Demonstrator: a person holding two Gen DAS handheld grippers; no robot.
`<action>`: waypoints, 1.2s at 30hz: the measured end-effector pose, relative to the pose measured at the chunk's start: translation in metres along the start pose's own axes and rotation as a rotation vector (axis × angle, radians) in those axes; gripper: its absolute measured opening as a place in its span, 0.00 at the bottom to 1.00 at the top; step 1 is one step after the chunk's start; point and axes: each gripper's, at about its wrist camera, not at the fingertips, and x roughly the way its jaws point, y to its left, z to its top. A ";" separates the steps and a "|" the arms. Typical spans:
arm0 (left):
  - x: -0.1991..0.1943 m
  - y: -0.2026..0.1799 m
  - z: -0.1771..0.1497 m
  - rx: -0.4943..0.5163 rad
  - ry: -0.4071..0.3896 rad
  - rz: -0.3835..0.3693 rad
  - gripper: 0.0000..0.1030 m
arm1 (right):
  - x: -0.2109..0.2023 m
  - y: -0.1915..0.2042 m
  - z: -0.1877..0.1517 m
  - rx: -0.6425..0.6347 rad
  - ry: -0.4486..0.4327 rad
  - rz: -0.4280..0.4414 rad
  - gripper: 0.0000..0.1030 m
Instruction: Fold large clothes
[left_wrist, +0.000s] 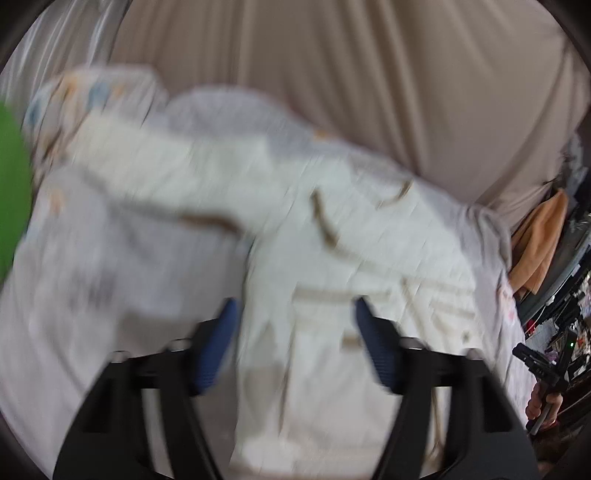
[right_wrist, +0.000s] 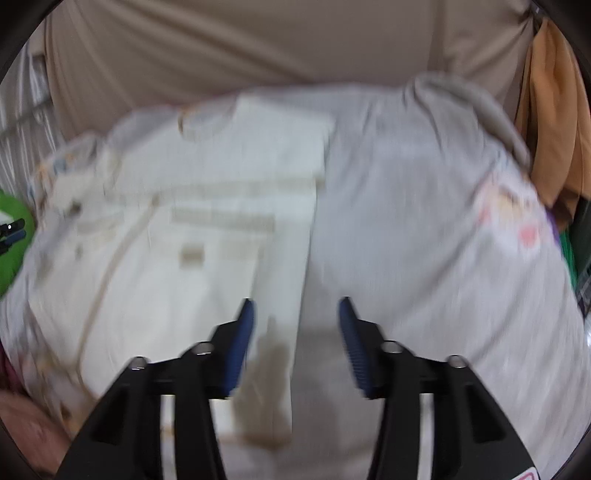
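Both grippers hang spread and empty over the cream garment (left_wrist: 332, 236), which lies flat on the grey bedsheet (right_wrist: 424, 221), filling the middle of each frame. Seen from the right gripper (right_wrist: 295, 314), its straight folded edge runs from bottom centre toward the upper middle, directly ahead between the jaws. From the left gripper (left_wrist: 295, 306), the cloth stretches toward the upper left.

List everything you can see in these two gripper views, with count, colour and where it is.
Garment: one, cream with tan stripes, spread on the bed.
Bed sheet: one, pale grey with small prints, under the garment.
Curtain: one, beige, behind the bed.
Orange cloth: one, hanging at the right edge.
Green object: one, at the left edge; too blurred to identify.
Left gripper: black, blue pads, open above the garment, holding nothing.
Right gripper: black, blue pads, open, holding nothing.
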 end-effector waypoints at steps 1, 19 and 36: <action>0.008 -0.009 0.015 0.024 -0.028 -0.006 0.77 | 0.001 -0.001 0.016 0.006 -0.053 -0.004 0.65; 0.264 -0.051 0.095 -0.002 0.185 -0.068 0.07 | 0.247 -0.011 0.178 0.259 -0.002 -0.003 0.10; 0.197 -0.084 0.092 0.168 0.032 0.079 0.18 | 0.154 0.057 0.156 0.020 -0.113 -0.032 0.25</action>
